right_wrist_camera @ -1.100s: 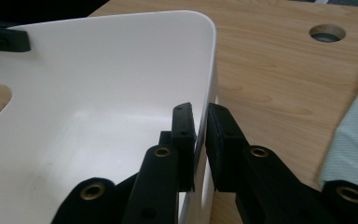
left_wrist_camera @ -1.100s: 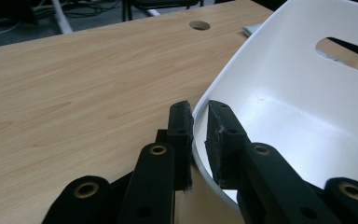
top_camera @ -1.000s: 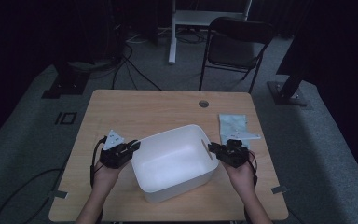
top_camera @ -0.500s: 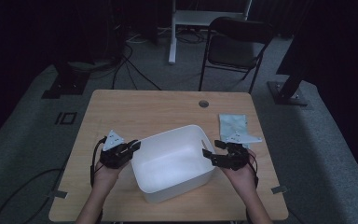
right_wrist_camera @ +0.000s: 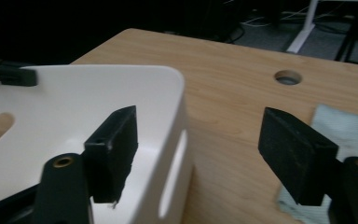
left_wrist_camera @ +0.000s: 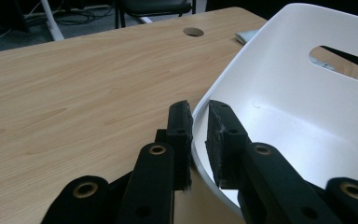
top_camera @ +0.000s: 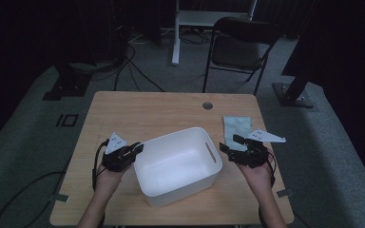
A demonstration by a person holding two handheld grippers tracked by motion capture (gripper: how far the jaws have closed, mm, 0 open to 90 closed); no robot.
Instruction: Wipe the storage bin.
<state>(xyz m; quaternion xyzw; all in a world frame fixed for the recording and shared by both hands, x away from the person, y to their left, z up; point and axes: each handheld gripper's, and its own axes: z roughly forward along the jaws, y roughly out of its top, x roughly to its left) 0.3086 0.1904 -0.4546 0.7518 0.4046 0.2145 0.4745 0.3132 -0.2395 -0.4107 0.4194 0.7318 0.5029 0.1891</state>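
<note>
High view: left gripper (top_camera: 135, 148) clamped on the left rim of the white tub (top_camera: 178, 164), which sits on the near middle of the wooden table (top_camera: 138, 114). Left gripper view: the two black pads (left_wrist_camera: 179, 135) stand narrow, the thin rim pinched between them, one pad outside the wall, one inside.

Right gripper (top_camera: 231, 144) just right of the tub's right wall, apart from it in the high view. Its jaws have just been opening. Right gripper view: pads wide apart (right_wrist_camera: 114, 149); the tub's rim and handle slot (right_wrist_camera: 175, 170) lie between them, with a gap at the outer pad. Nothing gripped.

Outward: pale blue cloth (top_camera: 236, 128) flat on the table, far right of the tub, beside the right gripper. Round cable hole (top_camera: 207, 105) toward the far edge. Black folding chair (top_camera: 240, 47) on the floor beyond the table.
</note>
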